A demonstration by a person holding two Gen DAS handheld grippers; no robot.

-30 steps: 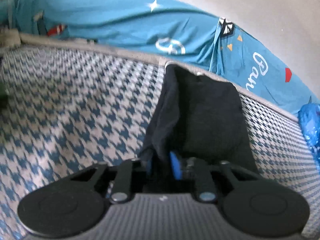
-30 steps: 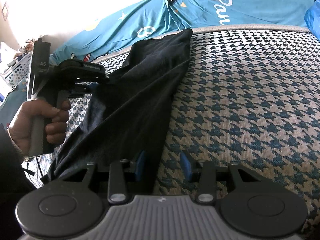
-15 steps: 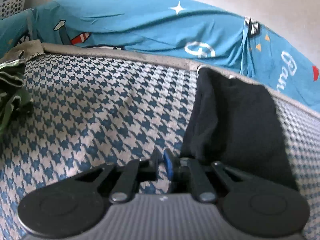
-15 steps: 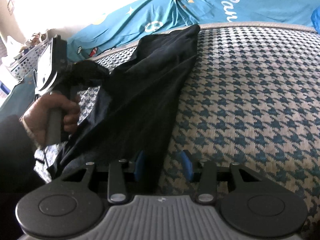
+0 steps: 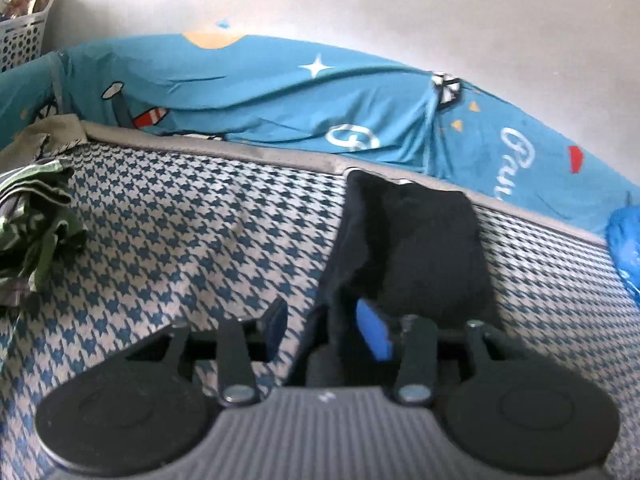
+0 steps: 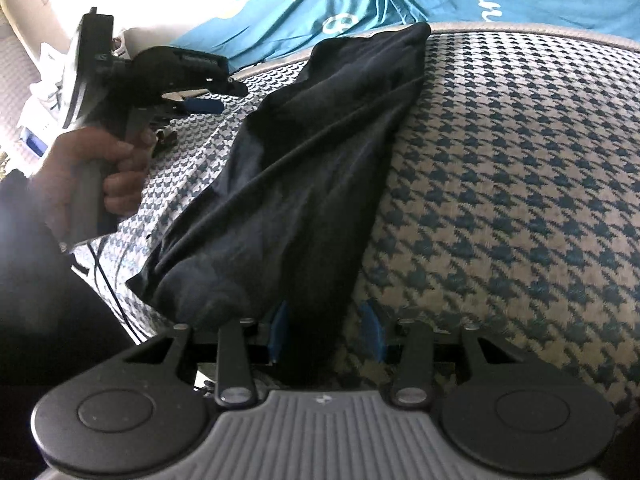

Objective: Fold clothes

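A dark navy garment (image 6: 304, 168) lies lengthwise on the houndstooth mat (image 6: 500, 184), reaching to its far edge; it also shows in the left wrist view (image 5: 416, 248). My left gripper (image 5: 328, 328) is open, its blue pads (image 5: 372, 332) apart, with a fold of the garment lying between them. In the right wrist view the left gripper (image 6: 208, 96) hovers left of the cloth, held by a hand. My right gripper (image 6: 328, 336) is open, with the garment's near edge lying between its pads (image 6: 372, 336).
A teal printed sheet (image 5: 280, 104) runs along the mat's far edge against a white wall. A green crumpled garment (image 5: 36, 224) sits at the left. A blue plastic bag (image 5: 626, 248) is at the right. A white basket (image 5: 22, 36) stands at far left.
My left gripper has opened and let go of the garment's edge. The cloth has dropped flatter onto the mat. My right gripper has stayed open around the near edge.
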